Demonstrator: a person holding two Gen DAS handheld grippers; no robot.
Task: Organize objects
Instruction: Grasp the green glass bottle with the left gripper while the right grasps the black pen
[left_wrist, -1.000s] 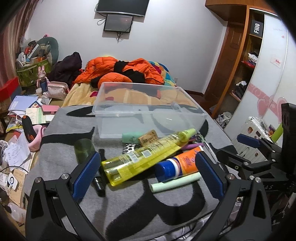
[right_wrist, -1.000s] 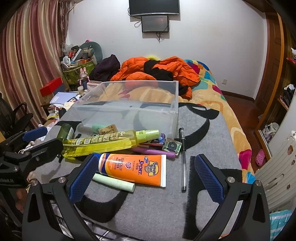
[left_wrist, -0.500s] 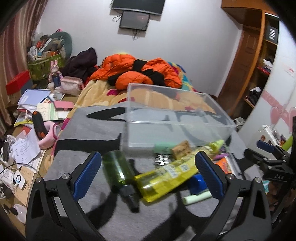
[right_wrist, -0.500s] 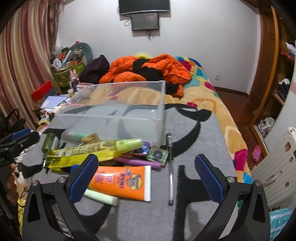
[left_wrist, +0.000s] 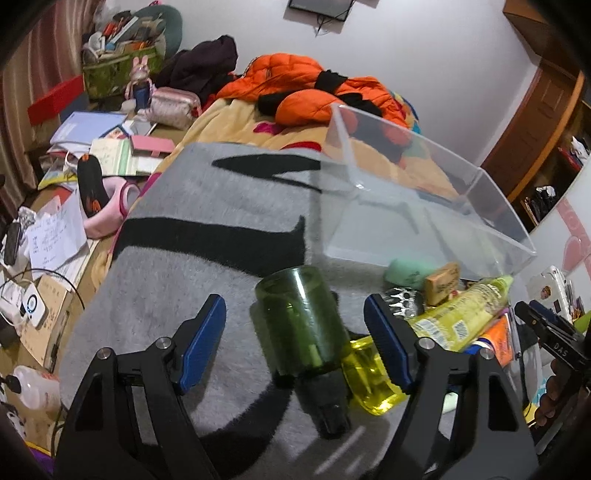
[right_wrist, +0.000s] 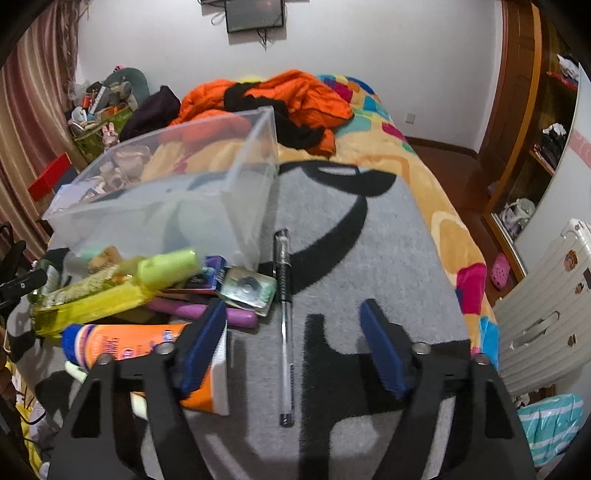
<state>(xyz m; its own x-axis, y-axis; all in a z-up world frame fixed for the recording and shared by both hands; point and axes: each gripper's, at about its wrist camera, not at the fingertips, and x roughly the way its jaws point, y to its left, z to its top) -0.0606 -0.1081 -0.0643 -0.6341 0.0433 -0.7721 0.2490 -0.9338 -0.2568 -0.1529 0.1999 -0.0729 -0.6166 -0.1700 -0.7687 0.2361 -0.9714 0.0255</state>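
A dark green bottle (left_wrist: 301, 319) with a black cap lies on the grey blanket (left_wrist: 192, 273). My left gripper (left_wrist: 295, 345) straddles it, jaws closing, pads clear of the glass. A yellow bottle (left_wrist: 454, 321) lies just right of it. In the right wrist view a black pen (right_wrist: 285, 306) lies lengthwise between the pads of my right gripper (right_wrist: 293, 349), whose jaws are closing without touching it. An orange sunscreen tube (right_wrist: 122, 345) lies under the left pad. The clear plastic bin (right_wrist: 177, 192) stands behind the pile.
A purple tube (right_wrist: 199, 314), a small blister pack (right_wrist: 249, 288), a mint sponge (left_wrist: 406, 271) and a cork block (left_wrist: 441, 278) crowd the bin's front. An orange jacket (left_wrist: 306, 85) lies on the bed. Papers and clutter cover the floor (left_wrist: 55, 229) at left.
Both grippers have dropped closer to the blanket and their jaws have narrowed. The left one shifted left from the yellow bottle to over the green bottle; the right one shifted right to over the pen.
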